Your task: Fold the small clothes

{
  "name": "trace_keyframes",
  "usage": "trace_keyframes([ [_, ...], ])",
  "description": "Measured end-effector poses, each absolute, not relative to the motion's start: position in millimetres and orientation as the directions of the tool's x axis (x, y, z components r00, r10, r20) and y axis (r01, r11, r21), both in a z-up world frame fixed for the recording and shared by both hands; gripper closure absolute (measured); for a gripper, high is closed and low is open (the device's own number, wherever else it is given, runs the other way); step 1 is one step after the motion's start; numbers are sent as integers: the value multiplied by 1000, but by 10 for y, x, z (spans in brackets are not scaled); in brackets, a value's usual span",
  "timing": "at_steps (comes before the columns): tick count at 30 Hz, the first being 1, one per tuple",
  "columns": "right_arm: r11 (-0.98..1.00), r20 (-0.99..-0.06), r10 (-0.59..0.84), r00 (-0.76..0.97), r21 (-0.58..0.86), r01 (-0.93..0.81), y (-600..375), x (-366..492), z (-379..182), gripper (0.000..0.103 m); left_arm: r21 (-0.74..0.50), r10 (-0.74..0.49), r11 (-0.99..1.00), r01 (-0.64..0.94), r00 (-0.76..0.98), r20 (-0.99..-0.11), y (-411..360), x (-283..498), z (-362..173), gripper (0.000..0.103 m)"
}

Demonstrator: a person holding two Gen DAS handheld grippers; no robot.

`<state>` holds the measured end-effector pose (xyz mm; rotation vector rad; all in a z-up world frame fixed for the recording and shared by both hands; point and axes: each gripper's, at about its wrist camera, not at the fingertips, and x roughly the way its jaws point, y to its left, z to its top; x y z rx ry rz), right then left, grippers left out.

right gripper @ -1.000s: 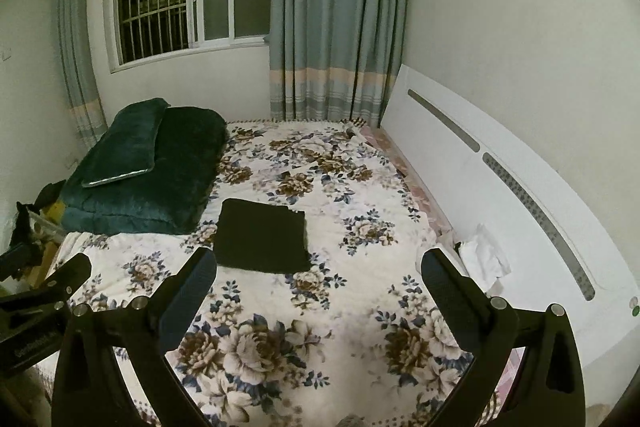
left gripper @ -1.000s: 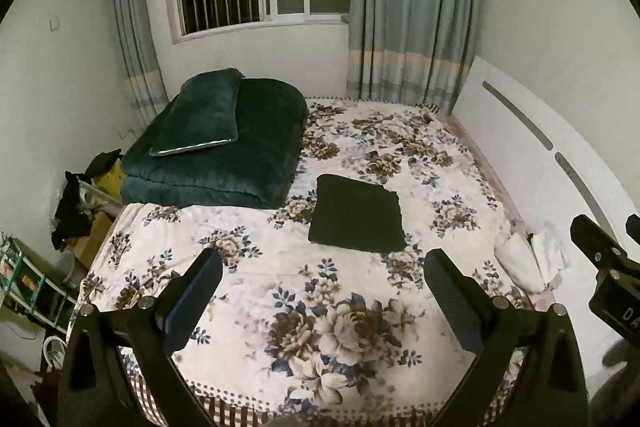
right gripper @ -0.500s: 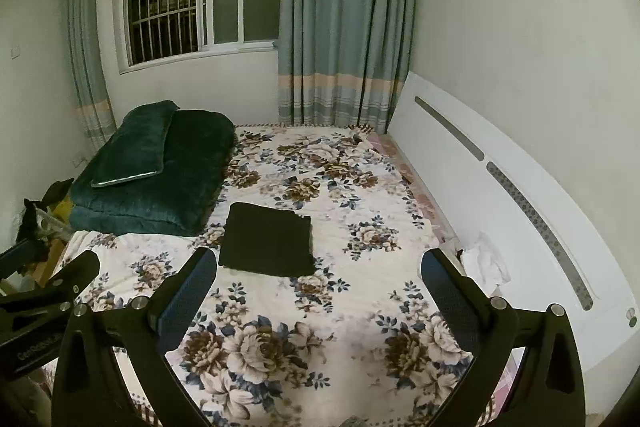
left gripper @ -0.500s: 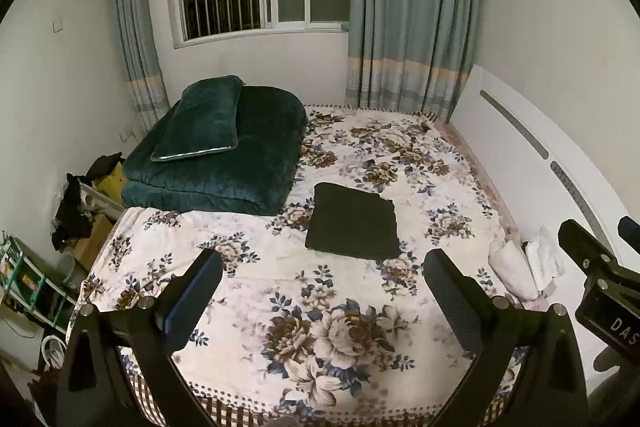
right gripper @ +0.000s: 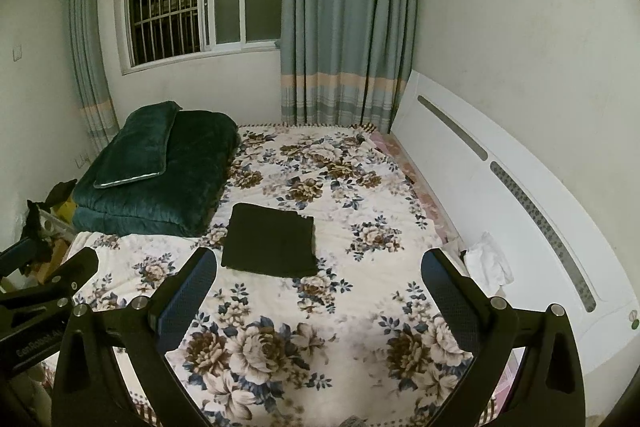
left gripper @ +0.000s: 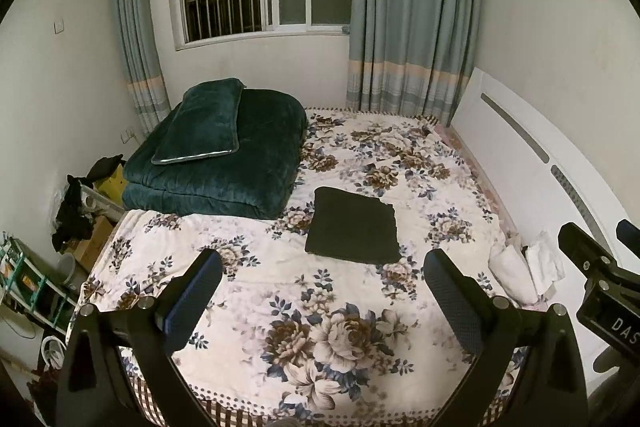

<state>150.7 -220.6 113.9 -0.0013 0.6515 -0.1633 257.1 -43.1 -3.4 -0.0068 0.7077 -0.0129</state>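
Observation:
A dark garment [left gripper: 353,225] lies folded into a flat rectangle in the middle of the flowered bed [left gripper: 424,163]. The right wrist view shows the same garment [right gripper: 270,247] left of centre. My left gripper [left gripper: 322,289] is open and empty, held well above the near end of the bed, short of the garment. My right gripper [right gripper: 318,291] is open and empty too, at about the same height and distance. The right gripper's body [left gripper: 600,279] shows at the right edge of the left wrist view; the left gripper's body [right gripper: 36,303] shows at the left edge of the right wrist view.
A folded dark green quilt [left gripper: 224,171] with a matching pillow [left gripper: 200,123] fills the bed's far left corner. White crumpled cloths [left gripper: 524,267] lie by the white headboard [left gripper: 532,187] on the right. Shelves and clutter [left gripper: 40,267] stand left of the bed. Window and curtains [left gripper: 404,11] are at the back.
Both grippers have drawn back and up from the bed, so the folded garment looks smaller and farther. Both stayed open.

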Motion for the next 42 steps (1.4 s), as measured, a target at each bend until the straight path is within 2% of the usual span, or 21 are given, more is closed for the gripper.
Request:
trace_keyframes([
  [42,990,-607,-135,783,-45,136,-2059,1505,1181,0,-15,3,1000,-16,778,-628,-584,2634,138,0],
])
